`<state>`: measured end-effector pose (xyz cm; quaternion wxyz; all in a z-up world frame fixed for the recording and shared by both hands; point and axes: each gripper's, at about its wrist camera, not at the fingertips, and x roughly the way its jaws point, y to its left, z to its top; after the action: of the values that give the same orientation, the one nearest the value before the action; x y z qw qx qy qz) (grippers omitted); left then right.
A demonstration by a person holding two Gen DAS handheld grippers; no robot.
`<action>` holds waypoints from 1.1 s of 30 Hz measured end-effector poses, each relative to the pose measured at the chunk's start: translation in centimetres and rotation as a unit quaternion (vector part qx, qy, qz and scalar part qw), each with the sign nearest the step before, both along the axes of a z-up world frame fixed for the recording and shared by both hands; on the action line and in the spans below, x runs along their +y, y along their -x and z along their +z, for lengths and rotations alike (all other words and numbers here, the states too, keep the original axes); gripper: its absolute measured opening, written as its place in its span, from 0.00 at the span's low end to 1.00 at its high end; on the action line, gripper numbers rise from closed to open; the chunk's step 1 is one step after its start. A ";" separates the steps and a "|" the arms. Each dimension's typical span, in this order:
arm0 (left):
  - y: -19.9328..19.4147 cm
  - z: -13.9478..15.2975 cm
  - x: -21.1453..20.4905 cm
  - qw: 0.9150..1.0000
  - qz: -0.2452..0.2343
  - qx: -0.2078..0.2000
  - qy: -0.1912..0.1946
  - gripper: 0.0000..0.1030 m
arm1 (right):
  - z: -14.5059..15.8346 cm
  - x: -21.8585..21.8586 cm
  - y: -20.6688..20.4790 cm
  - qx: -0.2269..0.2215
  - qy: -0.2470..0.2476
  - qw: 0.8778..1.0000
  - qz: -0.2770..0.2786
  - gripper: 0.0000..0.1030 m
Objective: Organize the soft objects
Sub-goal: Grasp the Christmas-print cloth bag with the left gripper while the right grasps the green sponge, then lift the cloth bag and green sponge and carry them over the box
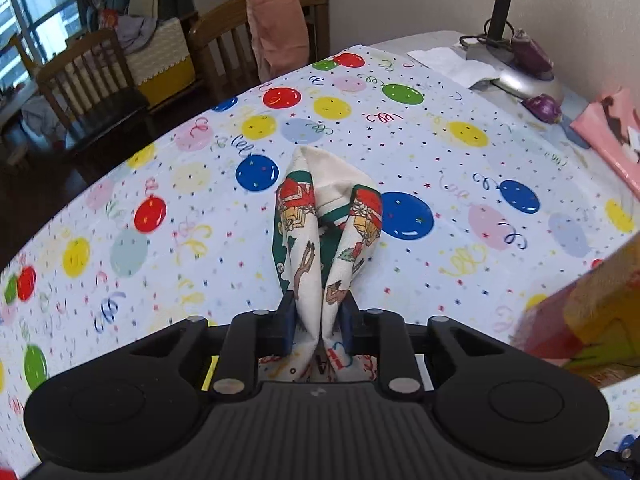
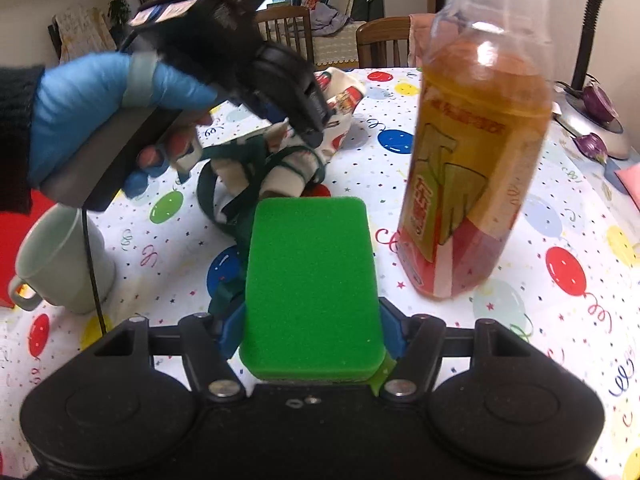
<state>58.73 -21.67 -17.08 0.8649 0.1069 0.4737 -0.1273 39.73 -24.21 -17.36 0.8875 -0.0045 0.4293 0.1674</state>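
A white cloth (image 1: 328, 216) printed with red and green Christmas pictures is folded upward between the blue pads of my left gripper (image 1: 318, 312), which is shut on it above the balloon-print tablecloth (image 1: 160, 240). In the right wrist view the same left gripper (image 2: 308, 120), held by a blue-gloved hand (image 2: 100, 112), pinches the cloth (image 2: 344, 100), and dark green straps (image 2: 236, 184) dangle from it to the table. My right gripper (image 2: 312, 328) is shut on a green sponge (image 2: 312, 280), its blue pads pressing both long sides.
A tall bottle of amber drink (image 2: 476, 160) stands just right of the sponge. A pale green mug (image 2: 60, 256) sits at the left. A lamp base (image 1: 516, 72), white tissue (image 1: 456, 64) and pink packet (image 1: 612, 128) lie at the far right. Wooden chairs (image 1: 256, 40) stand beyond the table.
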 end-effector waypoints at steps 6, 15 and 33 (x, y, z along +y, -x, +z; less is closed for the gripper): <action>2.1 0.9 0.6 1.000 0.015 0.002 0.022 0.18 | 1.7 -2.0 1.2 0.006 -0.032 0.999 -0.015 0.63; 6.8 3.2 0.8 0.998 0.027 0.000 0.059 0.18 | 4.4 -4.6 4.2 -0.005 -0.054 0.998 -0.027 0.63; 17.4 10.7 5.1 0.991 0.062 -0.006 0.119 0.18 | 11.1 -4.5 8.1 -0.056 -0.045 0.997 0.021 0.63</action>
<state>41.37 -16.59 -6.35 0.8803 -0.0254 0.4562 -0.1281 31.64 -28.76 -6.22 0.9057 0.0170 0.3705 0.2051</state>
